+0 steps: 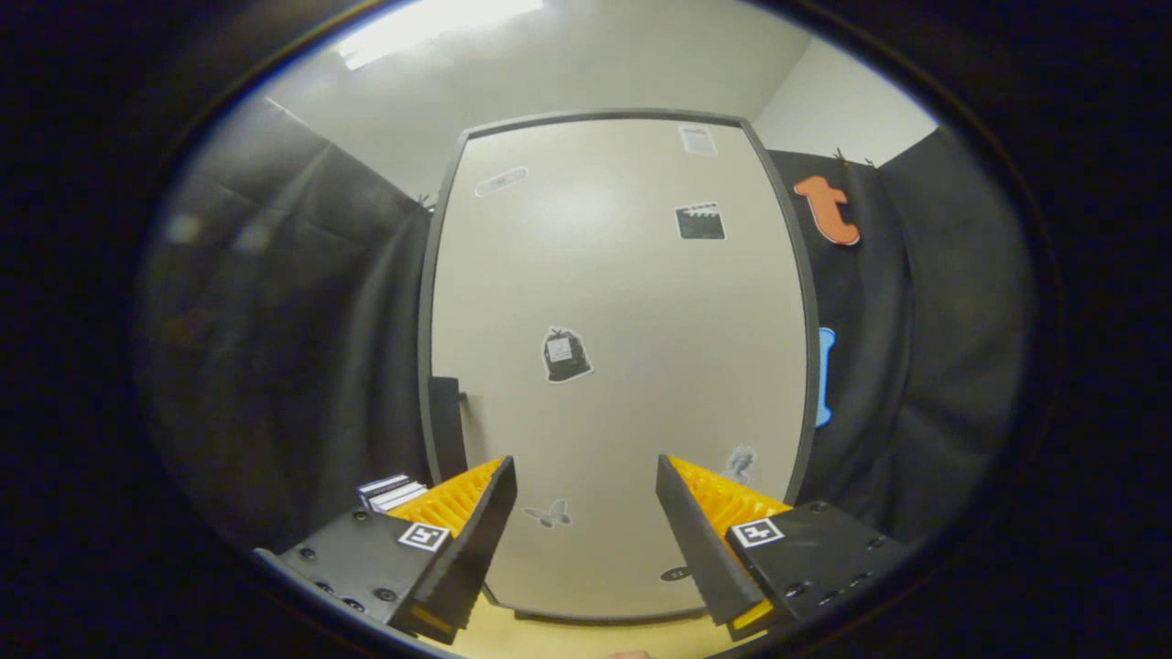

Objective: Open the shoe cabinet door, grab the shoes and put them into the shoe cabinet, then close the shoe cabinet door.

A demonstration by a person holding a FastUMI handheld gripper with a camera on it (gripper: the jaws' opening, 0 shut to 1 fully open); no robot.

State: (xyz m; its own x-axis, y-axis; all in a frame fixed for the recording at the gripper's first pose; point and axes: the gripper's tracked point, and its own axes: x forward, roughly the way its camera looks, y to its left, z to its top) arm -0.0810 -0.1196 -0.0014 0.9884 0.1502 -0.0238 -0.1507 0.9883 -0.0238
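The shoe cabinet door (623, 302) is a tall pale panel with a dark frame, straight ahead of me and shut, dotted with small black-and-white stickers. A dark handle (446, 426) juts from its left edge, just beyond my left finger. My gripper (586, 476) stands open in front of the door's lower part, with nothing between its fingers. The door's bottom edge meets a yellowish floor strip (595, 636) below the fingers.
Black cloth (302, 348) hangs on both sides of the cabinet. A small stack of flat white and dark things (392, 491) sits low on the left, beside my left finger. A white ceiling with a bright lamp (430, 23) is overhead.
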